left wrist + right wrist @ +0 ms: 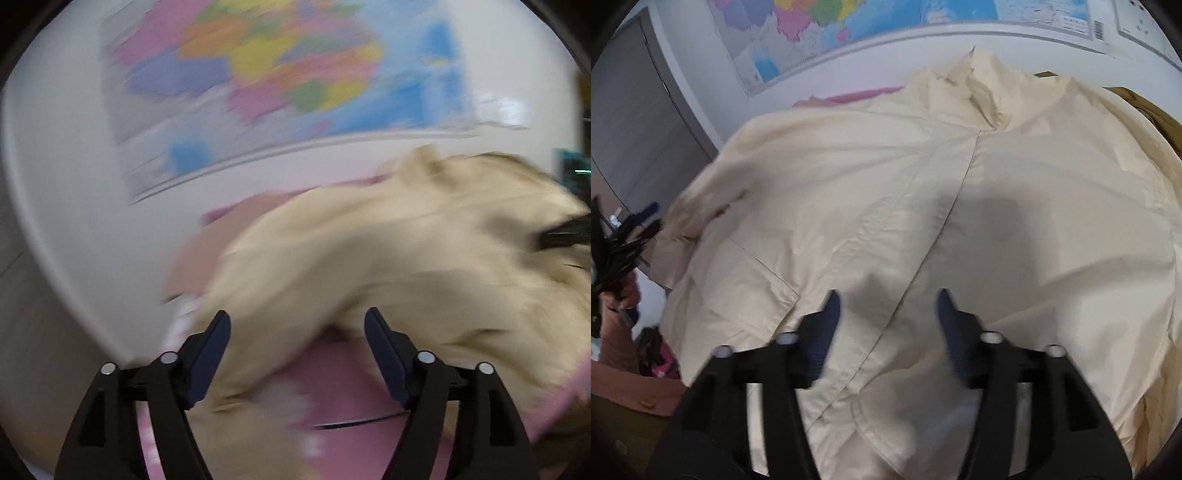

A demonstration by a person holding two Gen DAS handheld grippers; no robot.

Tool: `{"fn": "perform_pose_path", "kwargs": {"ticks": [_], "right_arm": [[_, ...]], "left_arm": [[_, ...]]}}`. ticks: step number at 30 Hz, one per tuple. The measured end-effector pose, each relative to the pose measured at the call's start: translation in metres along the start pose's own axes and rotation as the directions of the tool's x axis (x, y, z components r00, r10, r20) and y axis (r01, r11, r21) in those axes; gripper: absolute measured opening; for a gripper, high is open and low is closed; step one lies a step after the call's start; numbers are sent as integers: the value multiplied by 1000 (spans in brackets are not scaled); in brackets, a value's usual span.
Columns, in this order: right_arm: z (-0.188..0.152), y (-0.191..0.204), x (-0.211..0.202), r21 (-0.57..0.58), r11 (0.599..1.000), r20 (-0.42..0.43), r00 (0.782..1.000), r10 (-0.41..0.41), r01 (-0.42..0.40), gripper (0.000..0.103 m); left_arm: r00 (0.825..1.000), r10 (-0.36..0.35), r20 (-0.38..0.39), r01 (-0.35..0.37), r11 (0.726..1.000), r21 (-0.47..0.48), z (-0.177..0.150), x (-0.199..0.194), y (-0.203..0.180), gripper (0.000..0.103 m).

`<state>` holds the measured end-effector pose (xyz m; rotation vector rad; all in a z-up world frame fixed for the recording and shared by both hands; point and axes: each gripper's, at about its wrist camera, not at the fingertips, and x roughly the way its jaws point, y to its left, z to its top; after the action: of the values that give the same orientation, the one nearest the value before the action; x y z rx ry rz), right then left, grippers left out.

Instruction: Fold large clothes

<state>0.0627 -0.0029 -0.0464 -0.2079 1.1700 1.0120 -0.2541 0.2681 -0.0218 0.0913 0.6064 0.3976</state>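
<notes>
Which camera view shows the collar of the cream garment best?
The right wrist view: the collar of the cream garment is sharp there, near the wall map. In the left wrist view the garment is blurred, and no collar can be told.

Large cream cotton garment (960, 206) spread rumpled, seam running down middle. Right gripper (888, 306) above it, jaws apart, nothing pinched. Colourful wall map (827, 22) behind.

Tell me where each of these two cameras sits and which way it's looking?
Left wrist: on the left gripper, looking along its open fingers at a blurred cream cotton garment on pink bedding.
Right wrist: on the right gripper, angled down onto the garment; the person's pink sleeve shows.
Shared: garment, colourful wall map, each other's gripper at the frame edge.
</notes>
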Motion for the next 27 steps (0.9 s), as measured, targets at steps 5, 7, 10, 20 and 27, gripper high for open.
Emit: {"fn": "perform_pose_path", "kwargs": {"ticks": [5, 7, 10, 20, 27], "right_arm": [[9, -2, 38, 40, 999, -57, 998, 26, -24, 39], [14, -7, 41, 53, 998, -55, 998, 31, -28, 3], [23, -7, 38, 27, 999, -45, 998, 42, -41, 3], [33, -8, 33, 2, 1000, 4, 1000, -27, 27, 14], [-31, -45, -99, 121, 992, 225, 974, 4, -32, 52]], "left_arm": [[986, -164, -38, 166, 985, 42, -6, 13, -34, 82], [980, -180, -83, 184, 982, 34, -11, 28, -42, 82], [973, -205, -102, 204, 979, -24, -6, 39, -34, 82], [931, -330, -155, 307, 939, -155, -24, 41, -23, 82], [801, -586, -120, 500, 767, -402, -56, 41, -3, 86]]}}
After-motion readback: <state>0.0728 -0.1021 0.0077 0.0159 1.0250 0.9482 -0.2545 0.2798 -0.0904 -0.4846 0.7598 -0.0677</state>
